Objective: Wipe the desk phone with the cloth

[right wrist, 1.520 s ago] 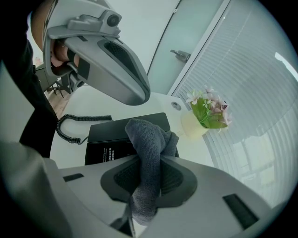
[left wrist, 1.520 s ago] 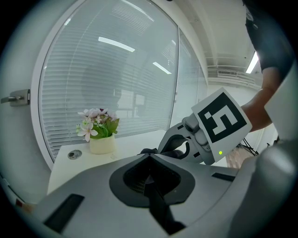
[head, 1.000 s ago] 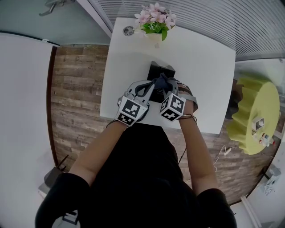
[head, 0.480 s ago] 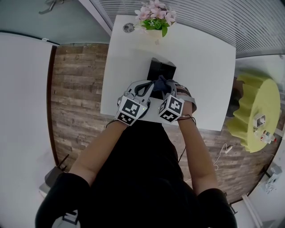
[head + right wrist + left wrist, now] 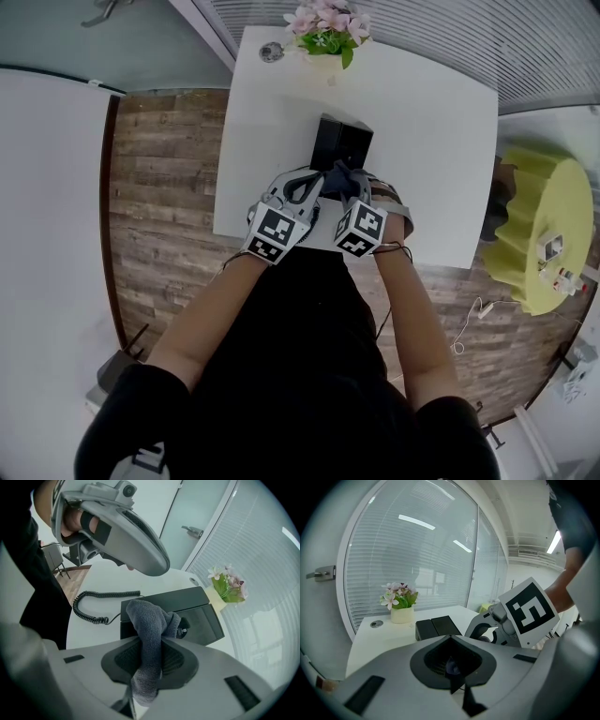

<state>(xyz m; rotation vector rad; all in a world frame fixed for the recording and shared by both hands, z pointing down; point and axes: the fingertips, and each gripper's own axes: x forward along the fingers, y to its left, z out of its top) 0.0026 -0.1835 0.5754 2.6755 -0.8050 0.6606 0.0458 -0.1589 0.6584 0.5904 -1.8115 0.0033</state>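
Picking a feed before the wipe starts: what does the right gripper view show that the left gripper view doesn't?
Only the right gripper view: the grey cloth clamped in the right gripper, and the coiled cord. Only the left gripper view: that the left gripper is shut on nothing, and the right gripper's marker cube. Both: the black desk phone and the flower pot beyond it.

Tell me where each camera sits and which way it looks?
Head view: on the person's head, looking steeply down at table and phone; arms, left gripper and right gripper show.
Left gripper view: on the left gripper, facing phone and flowers; its shut jaws and the right gripper show.
Right gripper view: on the right gripper, facing the phone; jaws shut on the cloth, left gripper above.
All share the phone.
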